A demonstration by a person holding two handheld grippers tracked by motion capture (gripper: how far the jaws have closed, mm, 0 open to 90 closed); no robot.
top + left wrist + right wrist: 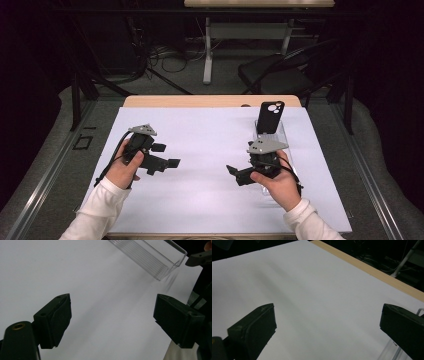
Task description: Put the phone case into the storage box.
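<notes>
A black phone case (270, 117) stands upright in a clear plastic tray (281, 131) at the back right of the white sheet. My left gripper (166, 155) is held over the left half of the sheet, pointing right. Its jaws are open with nothing between them (112, 307), and the clear tray (155, 260) lies ahead of them. My right gripper (240, 162) hovers just in front of the tray, pointing left. It is open too, with bare sheet between its jaws (328, 315).
A white sheet (210, 200) covers most of the wooden table (200, 101), whose far edge (372, 268) shows as a pale strip. A black chair (280, 75) and a desk leg (207, 50) stand on the floor beyond the table.
</notes>
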